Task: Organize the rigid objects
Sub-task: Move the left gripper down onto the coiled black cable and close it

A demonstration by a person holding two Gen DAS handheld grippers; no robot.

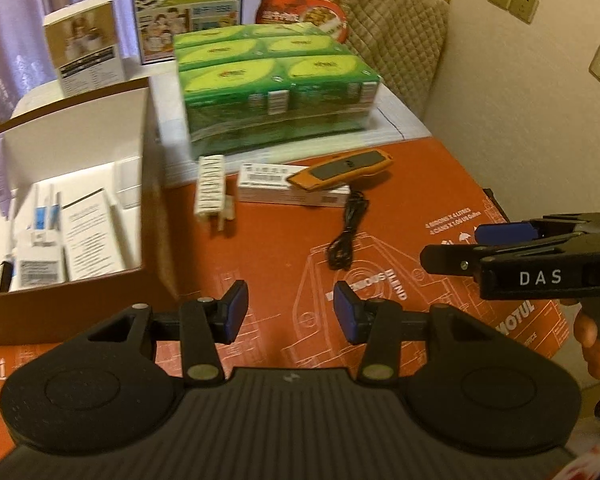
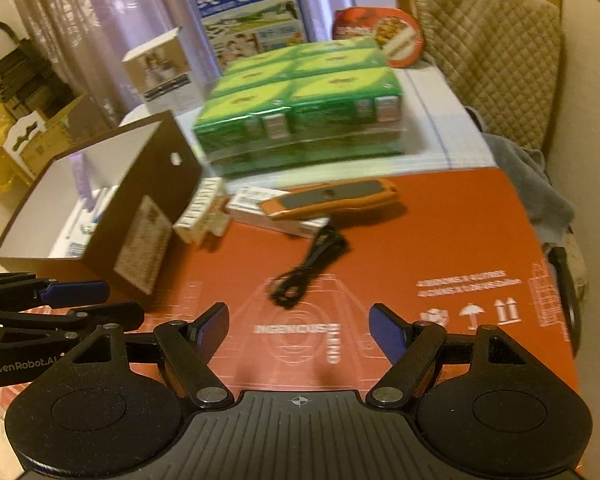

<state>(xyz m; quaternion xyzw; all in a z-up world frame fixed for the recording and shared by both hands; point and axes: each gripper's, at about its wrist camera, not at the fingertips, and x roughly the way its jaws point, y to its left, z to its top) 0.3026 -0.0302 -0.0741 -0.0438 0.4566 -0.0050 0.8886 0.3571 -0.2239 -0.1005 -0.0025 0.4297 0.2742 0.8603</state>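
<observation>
**Ana:** Orange-handled utility knife (image 1: 342, 170) is lying across the white carton (image 1: 296, 188), right in the middle of the red cardboard surface (image 1: 420, 200), and both tools are hanging empty above it.

**Ben:** Agreed. The left gripper (image 1: 288, 310) is showing its blue pads partly apart with nothing between them. The right gripper (image 2: 298, 330) is standing wider, also holding nothing.

**Ana:** So I'm reading this as the approach step: loose items are waiting outside, and the open brown box (image 1: 144, 128) at the left is already holding papers and small packs.

**Ben:** What's left looks like the knife, the white carton under it, the small patterned pack (image 1: 210, 188) beside the box wall, and the black cable (image 1: 346, 236) coiling nearest to us.

**Ana:** The next move is probably calling for a reach forward and down onto one of those. The knife is sitting on top, so it seems the sensible first pick.

**Ben:** Room is looking fair. Bare red cardboard is stretching between the tools and the pile. The tall box wall is crowding the left side, and the patterned pack is nearly touching it.

**Ana:** Behind, the green shrink-wrapped stack (image 1: 276, 76) is closing off the far edge, so anything lifted is going to need to clear the box rim going left.
</observation>
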